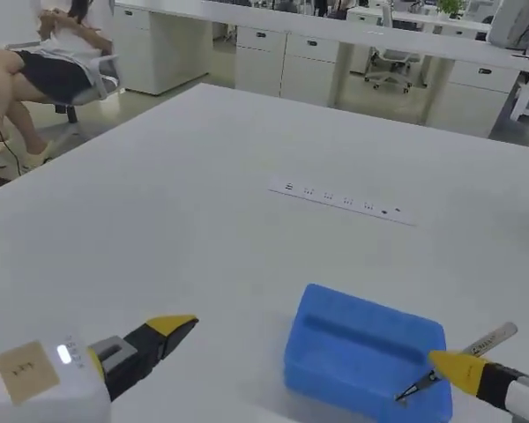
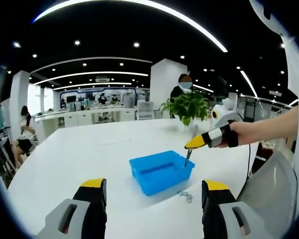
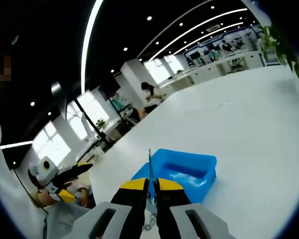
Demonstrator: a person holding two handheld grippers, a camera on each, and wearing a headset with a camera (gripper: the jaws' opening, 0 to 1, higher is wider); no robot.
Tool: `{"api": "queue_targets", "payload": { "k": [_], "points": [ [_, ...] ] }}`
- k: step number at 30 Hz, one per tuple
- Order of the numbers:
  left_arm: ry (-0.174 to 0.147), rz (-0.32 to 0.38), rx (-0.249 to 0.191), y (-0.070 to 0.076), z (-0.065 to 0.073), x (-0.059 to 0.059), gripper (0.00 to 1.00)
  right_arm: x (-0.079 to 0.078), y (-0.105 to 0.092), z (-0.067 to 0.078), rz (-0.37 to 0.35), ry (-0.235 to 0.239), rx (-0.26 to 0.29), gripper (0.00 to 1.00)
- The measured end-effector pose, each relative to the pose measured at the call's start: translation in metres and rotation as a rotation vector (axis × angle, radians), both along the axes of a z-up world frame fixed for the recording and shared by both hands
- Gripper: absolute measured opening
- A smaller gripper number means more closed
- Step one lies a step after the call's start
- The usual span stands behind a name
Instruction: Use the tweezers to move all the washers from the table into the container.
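Looks unfinished, going by the present layout. In the left gripper view, a small cluster of washers [image 2: 185,195] on the table [image 2: 79,154], just beside the near right corner of the blue container [image 2: 159,174], so at least those left to carry over. No telling how many already inside. In the head view, a plain blue floor with no washer to make out, yet with the near edge cut off by the bottom of the picture and part of the rim covered by the tool. In the right gripper view, a patch of glare on that floor, enough to mask small rings. Right gripper [image 3: 152,185] with jaws pressed nearly together, pinching the tweezers [image 3: 150,167] along the shank. Tips pointing down at the container's right rim, over it or just inside, hard to say which. Too small to judge any washer between those tips, so possibly a drop in hand, possibly an empty pass. Left gripper [image 2: 155,184] with jaws spread wide and nothing between them, hanging low to the left of the container, apart from it and seemingly idle. Exact number of washers on the table beyond counting at this size.
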State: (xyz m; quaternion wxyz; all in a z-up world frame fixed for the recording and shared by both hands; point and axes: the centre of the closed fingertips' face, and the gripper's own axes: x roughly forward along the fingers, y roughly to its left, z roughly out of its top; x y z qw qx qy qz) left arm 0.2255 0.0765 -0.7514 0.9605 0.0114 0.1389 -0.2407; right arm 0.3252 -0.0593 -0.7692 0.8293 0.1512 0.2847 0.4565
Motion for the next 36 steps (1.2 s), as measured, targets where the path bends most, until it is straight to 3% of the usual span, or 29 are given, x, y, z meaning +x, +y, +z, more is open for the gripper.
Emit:
{"api": "queue_targets", "payload": {
  "k": [2, 8, 18, 26, 36],
  "points": [
    [-0.001, 0.005, -0.006, 0.001, 0.001, 0.000, 0.79, 0.011, -0.003, -0.004, -0.029, -0.033, -0.033, 0.03],
    [0.003, 0.011, -0.013, 0.003, 0.000, 0.000, 0.78, 0.025, -0.006, -0.018, -0.054, -0.030, -0.091, 0.03],
    [0.013, 0.002, -0.003, 0.002, -0.002, -0.001, 0.76, 0.038, -0.006, -0.043, -0.024, -0.081, -0.236, 0.03],
    [0.015, 0.001, -0.003, 0.002, -0.003, 0.000, 0.76, 0.039, -0.006, -0.052, 0.010, -0.124, -0.302, 0.03],
    [0.021, -0.001, 0.004, 0.002, -0.004, 0.000, 0.75, 0.040, -0.003, -0.055, 0.047, -0.162, -0.325, 0.03]
  ]
}}
